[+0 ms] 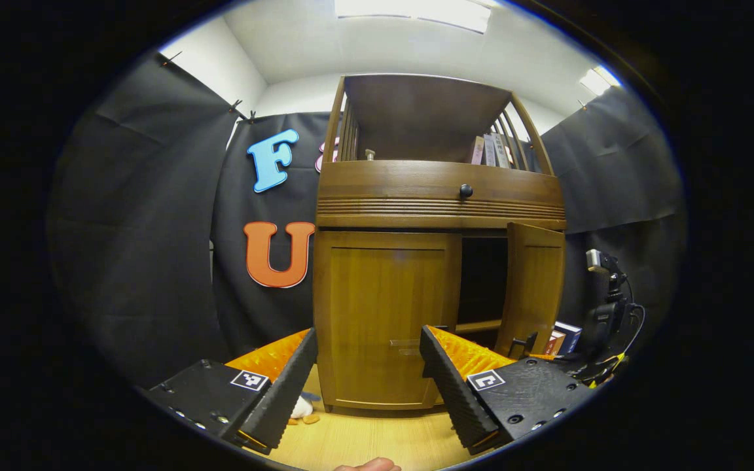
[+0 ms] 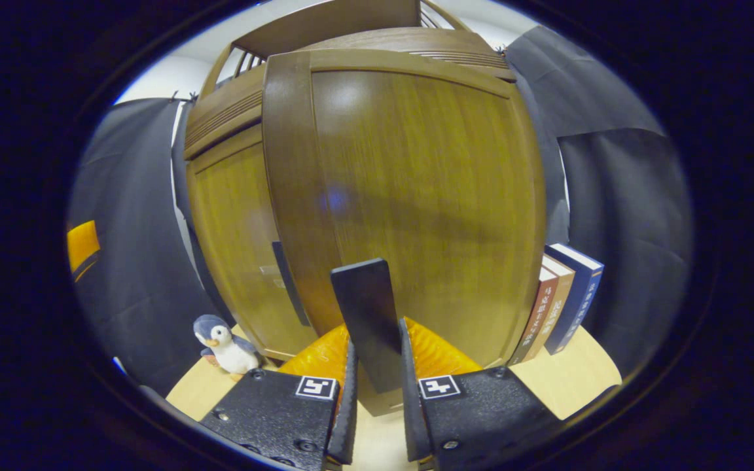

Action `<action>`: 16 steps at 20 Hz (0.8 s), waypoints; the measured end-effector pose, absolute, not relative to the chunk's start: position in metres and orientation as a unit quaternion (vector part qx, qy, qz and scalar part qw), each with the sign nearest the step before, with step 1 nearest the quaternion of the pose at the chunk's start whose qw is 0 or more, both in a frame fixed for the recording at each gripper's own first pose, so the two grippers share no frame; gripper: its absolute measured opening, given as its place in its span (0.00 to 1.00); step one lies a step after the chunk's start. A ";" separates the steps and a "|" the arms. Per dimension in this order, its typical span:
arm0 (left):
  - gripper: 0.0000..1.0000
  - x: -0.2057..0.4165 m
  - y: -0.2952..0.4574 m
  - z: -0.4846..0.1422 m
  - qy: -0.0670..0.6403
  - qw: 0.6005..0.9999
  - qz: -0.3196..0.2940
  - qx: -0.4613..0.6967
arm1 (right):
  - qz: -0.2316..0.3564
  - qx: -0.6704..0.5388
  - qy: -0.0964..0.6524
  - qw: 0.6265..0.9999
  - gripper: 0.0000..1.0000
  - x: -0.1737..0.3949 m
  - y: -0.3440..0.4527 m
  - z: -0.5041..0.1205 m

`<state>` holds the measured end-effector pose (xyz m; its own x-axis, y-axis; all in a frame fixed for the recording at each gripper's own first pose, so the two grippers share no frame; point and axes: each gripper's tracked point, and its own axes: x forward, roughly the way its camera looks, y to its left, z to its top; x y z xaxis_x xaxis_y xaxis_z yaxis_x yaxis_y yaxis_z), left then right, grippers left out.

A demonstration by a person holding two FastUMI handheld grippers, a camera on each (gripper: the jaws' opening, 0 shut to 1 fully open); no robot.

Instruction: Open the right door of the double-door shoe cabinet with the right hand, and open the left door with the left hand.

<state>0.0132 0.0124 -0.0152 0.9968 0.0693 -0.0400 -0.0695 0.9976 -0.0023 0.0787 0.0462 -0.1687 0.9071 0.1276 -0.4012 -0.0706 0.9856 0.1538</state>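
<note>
The wooden shoe cabinet (image 1: 439,196) stands straight ahead in the left gripper view. Its left door (image 1: 377,294) is closed, with a small handle (image 1: 405,345) low on its right edge. My left gripper (image 1: 369,333) is open in front of that door, a short way off and touching nothing. The right door (image 1: 537,288) is swung partly out, leaving a dark gap beside it. In the right gripper view, the right door (image 2: 416,196) looms close. My right gripper (image 2: 376,341) is shut on its flat dark handle (image 2: 364,301), one finger on each side.
A plush penguin (image 2: 223,343) sits on the light wood table (image 2: 567,373) left of the cabinet. Upright books (image 2: 563,301) stand to its right, behind the open door. A camera rig with cables (image 1: 606,307) is at the far right.
</note>
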 end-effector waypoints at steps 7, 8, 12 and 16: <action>0.94 0.019 -0.008 -0.015 0.013 1.000 0.011 -0.003 | 0.026 0.076 0.210 0.974 0.33 0.044 0.017 -0.165; 0.94 0.020 -0.011 -0.015 0.014 1.000 0.007 -0.004 | 0.023 0.077 0.211 0.974 0.33 0.040 0.013 -0.163; 0.94 0.022 -0.025 -0.018 0.017 1.000 -0.009 -0.006 | 0.013 0.070 0.211 0.975 0.29 0.029 0.001 -0.161; 0.94 0.024 -0.034 -0.020 0.020 1.000 -0.016 -0.006 | 0.007 0.070 0.211 0.975 0.27 0.021 -0.008 -0.159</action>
